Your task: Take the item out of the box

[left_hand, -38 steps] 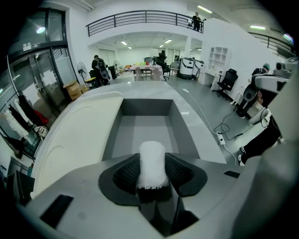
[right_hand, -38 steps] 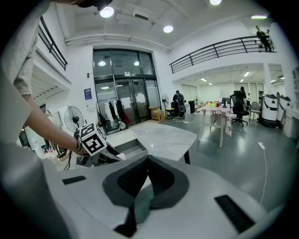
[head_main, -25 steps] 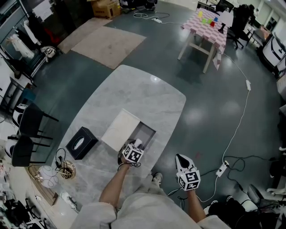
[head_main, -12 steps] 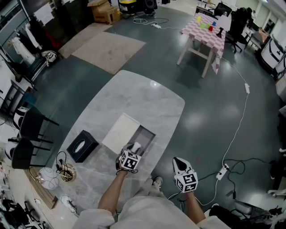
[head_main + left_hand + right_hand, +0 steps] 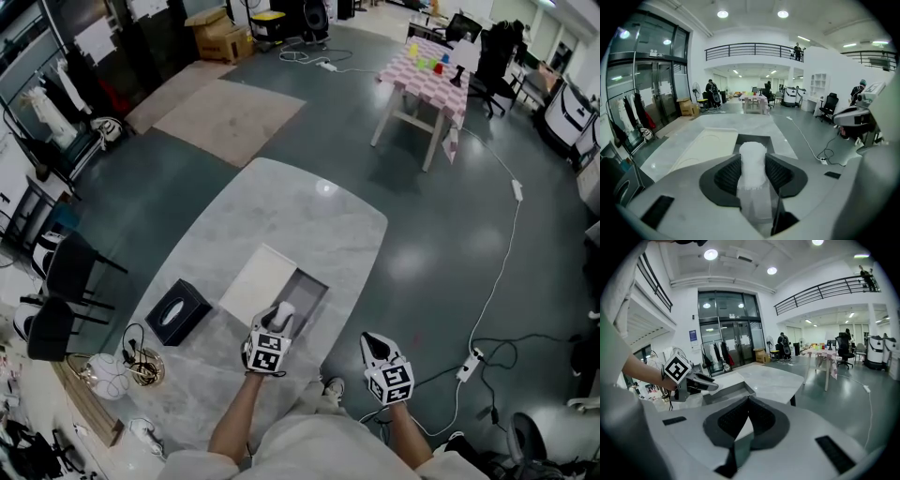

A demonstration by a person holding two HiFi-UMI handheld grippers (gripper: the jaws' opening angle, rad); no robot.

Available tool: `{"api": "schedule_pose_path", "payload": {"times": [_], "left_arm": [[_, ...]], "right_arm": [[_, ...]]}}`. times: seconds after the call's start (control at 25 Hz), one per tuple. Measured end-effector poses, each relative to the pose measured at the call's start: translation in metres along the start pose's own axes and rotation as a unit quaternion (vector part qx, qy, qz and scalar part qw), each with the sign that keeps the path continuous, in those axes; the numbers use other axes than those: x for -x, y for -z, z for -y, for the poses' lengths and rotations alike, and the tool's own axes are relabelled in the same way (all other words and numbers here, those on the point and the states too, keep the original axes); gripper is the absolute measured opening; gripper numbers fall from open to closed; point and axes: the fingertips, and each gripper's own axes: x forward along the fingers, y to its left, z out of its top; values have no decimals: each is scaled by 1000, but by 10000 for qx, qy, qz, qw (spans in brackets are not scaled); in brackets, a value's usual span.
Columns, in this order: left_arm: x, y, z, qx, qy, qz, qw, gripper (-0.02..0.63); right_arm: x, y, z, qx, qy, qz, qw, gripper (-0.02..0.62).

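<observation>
Item (image 5: 752, 164), one, between left gripper (image 5: 281, 317) jaws, over one box (image 5: 314, 281)

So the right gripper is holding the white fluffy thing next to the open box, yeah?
Not quite: it is the left gripper that holds the white fluffy thing next to the open box. The left gripper view shows it pinched between that gripper's jaws. The right gripper has its jaws closed with nothing in them.

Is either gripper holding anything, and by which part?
Left gripper clamps the white item by its sides, rounded end protruding. Right gripper shut, empty.
</observation>
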Motion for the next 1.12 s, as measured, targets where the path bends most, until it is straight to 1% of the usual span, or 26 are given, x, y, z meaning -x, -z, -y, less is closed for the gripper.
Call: {"api": "schedule_pose_path", "payload": {"times": [0.16, 0.48, 0.76, 0.88, 1.12], "left_arm": [[17, -11, 4, 30, 2, 354, 9994, 163], [43, -20, 22, 215, 85, 728, 9971, 163], [55, -25, 27, 282, 149, 943, 9950, 163], [56, -39, 32, 253, 208, 1067, 9938, 163], [56, -66, 36, 45, 296, 1295, 9911, 163]], "right_arm": [[0, -5, -3, 42, 4, 62, 10000, 2], [0, -13, -2, 110, 21, 169, 9998, 2], [5, -26, 2, 163, 160, 326, 9992, 2], [12, -33, 9, 153, 247, 418, 9987, 2], [23, -50, 21, 249, 473, 660, 9964, 2]]}}
